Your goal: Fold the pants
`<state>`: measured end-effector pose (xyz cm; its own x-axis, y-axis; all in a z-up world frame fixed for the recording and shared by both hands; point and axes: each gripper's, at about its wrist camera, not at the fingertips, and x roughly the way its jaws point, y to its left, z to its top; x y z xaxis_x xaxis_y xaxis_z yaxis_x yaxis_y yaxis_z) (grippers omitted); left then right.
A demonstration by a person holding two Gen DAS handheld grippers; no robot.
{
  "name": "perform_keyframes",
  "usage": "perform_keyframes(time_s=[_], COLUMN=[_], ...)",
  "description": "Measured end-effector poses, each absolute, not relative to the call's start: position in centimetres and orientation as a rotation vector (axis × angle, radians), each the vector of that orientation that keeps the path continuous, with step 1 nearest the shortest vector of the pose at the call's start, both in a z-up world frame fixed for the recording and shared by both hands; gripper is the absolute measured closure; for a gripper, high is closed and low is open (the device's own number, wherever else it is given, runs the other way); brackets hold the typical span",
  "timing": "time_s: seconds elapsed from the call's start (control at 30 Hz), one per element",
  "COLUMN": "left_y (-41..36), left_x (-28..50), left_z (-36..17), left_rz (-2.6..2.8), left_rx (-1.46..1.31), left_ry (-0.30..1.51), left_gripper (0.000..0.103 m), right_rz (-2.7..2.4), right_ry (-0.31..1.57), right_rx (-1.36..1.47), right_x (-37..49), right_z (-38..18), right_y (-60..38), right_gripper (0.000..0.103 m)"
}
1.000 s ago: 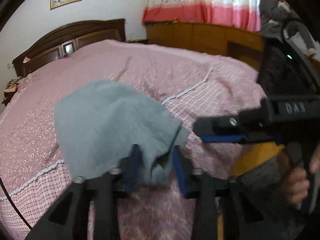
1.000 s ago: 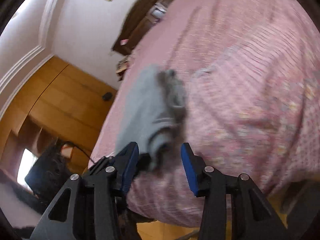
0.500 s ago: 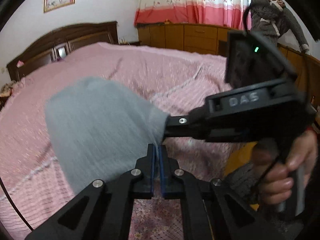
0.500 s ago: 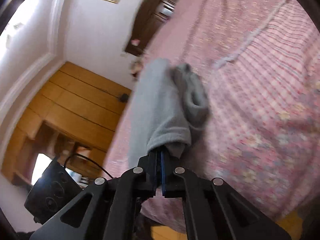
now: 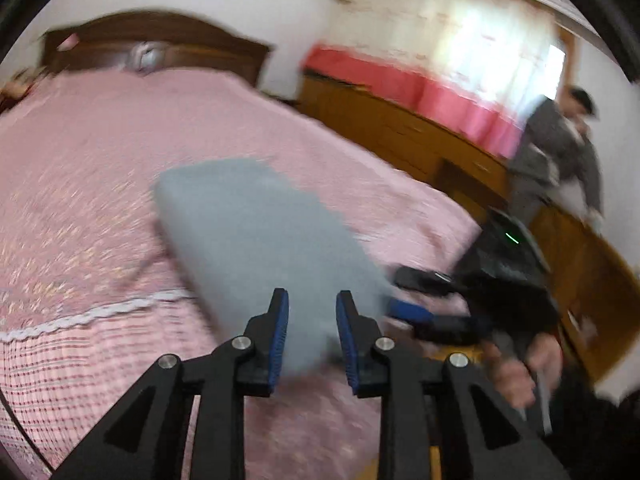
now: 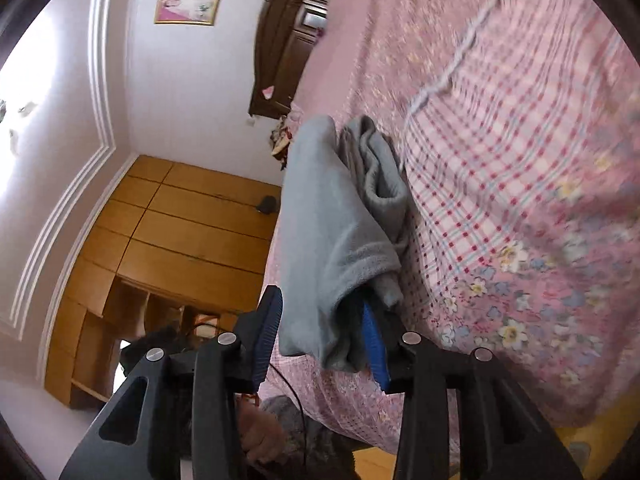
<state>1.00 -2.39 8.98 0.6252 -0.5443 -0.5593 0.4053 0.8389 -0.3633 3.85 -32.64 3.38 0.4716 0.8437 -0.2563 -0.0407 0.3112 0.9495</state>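
The grey fleece pants (image 5: 256, 232) lie folded into a thick pad on the pink bedspread (image 5: 80, 208), near its front edge. My left gripper (image 5: 312, 332) has its jaws opening, with the near end of the pants between the blue pads, which no longer press on it. At the pad's right corner sits the right gripper (image 5: 402, 296), held by a hand (image 5: 516, 368). In the right wrist view the pants (image 6: 328, 220) show stacked layers. There the right gripper (image 6: 320, 340) is opening too, with a fold of cloth draped loosely against its right pad.
A dark wooden headboard (image 5: 160, 44) closes the far end of the bed. Wooden cabinets (image 5: 400, 128) under a red-trimmed curtain (image 5: 440, 92) run along the right. A person (image 5: 560, 152) stands by them. A wooden wardrobe (image 6: 180, 232) stands beyond the bed's other side.
Half a second ago both grippers were pinched shut on the pants' near edge; now both pairs of jaws stand apart. The left view has swung sideways, and the pants rest lower on the bed.
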Motion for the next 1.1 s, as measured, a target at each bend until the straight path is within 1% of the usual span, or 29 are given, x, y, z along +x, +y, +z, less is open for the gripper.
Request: perform_keyframes(time_s=[0.03,0.07,0.17,0.3,0.37,0.4,0.43,0.47,0.5,0.53,0.57,0.6,0.63,0.7,0.77,0.8,0.87,0.9,0.93,0.97,1.0,1.03,1.07,1.1], left_y=[-2.1,-1.9,-2.3,-5.0,-5.1,-4.7,-3.6,-2.5,-1.2,0.4,2.2,3.9,5.3,7.6,9.4,9.7,9.4,9.1,8.4,8.3,7.7,7.0,6.5,6.3], left_x=[2.1,2.8,3.7,3.8,3.9,3.6,3.5,3.2,2.8,2.5,2.7,3.1,3.5,3.5,4.6,5.3,8.2,9.3,11.0,12.3,13.8,14.9,15.9,16.6], left_z=[8.4,8.0,7.3,6.9,6.8,7.0,7.4,7.7,8.2,8.6,9.0,9.2,9.3,9.4,8.5,8.2,6.8,6.3,5.5,5.0,4.5,4.0,3.9,4.1], left_rz=[-0.531,-0.511,-0.431,-0.403,-0.411,-0.427,-0.457,-0.479,-0.492,-0.503,-0.516,-0.524,-0.529,-0.544,-0.564,-0.579,-0.615,-0.624,-0.617,-0.61,-0.605,-0.592,-0.591,-0.604], left_rx=[-0.233,-0.244,-0.216,-0.056,-0.064,-0.087,-0.143,-0.185,-0.229,-0.277,-0.333,-0.39,-0.44,-0.529,-0.626,-0.654,-0.733,-0.752,-0.752,-0.736,-0.717,-0.704,-0.711,-0.743], left_ry=[0.732,0.747,0.762,0.762,0.751,0.745,0.738,0.727,0.712,0.698,0.697,0.713,0.73,0.744,0.734,0.747,0.849,0.887,0.93,0.963,1.002,1.032,1.04,1.04], left_gripper=[0.078,0.078,0.088,0.088,0.088,0.086,0.082,0.072,0.061,0.059,0.059,0.058,0.058,0.054,0.051,0.05,0.049,0.046,0.044,0.04,0.04,0.041,0.046,0.072], right_rz=[0.698,0.676,0.575,0.514,0.447,0.378,0.303,0.274,0.267,0.283,0.322,0.351,0.403,0.487,0.521,0.51,0.426,0.378,0.339,0.344,0.347,0.351,0.359,0.371], right_ry=[0.884,0.86,0.804,0.899,0.918,0.911,0.871,0.797,0.673,0.583,0.51,0.497,0.513,0.55,0.543,0.529,0.528,0.514,0.494,0.493,0.496,0.495,0.494,0.493], right_rx=[1.096,1.085,1.027,1.062,1.023,0.935,0.784,0.658,0.493,0.359,0.163,0.024,-0.177,-0.435,-0.609,-0.667,-0.752,-0.763,-0.758,-0.741,-0.724,-0.717,-0.709,-0.697], right_x=[3.8,3.8,2.5,1.7,1.8,1.6,1.6,1.2,0.1,-0.9,-2.1,-2.7,-3.3,-4.5,-5.6,-5.9,-4.5,-3.8,-3.1,-2.6,-2.5,-2.5,-2.6,-2.7], right_z=[3.6,3.8,5.0,4.2,4.6,6.0,8.6,10.9,13.9,15.9,17.7,18.1,17.7,15.0,11.6,10.0,7.1,6.7,6.5,6.7,7.2,7.7,8.4,9.0], right_y=[-32.6,-32.7,-33.7,-34.8,-35.4,-36.4,-36.4,-35.9,-34.4,-32.5,-28.7,-25.7,-21.0,-14.2,-9.7,-8.3,-6.7,-6.3,-6.4,-6.4,-6.4,-6.4,-6.5,-6.5], right_gripper=[0.1,0.1,0.1,0.1,0.093,0.078,0.058,0.054,0.052,0.047,0.044,0.042,0.042,0.042,0.042,0.043,0.049,0.064,0.074,0.075,0.08,0.081,0.082,0.083])
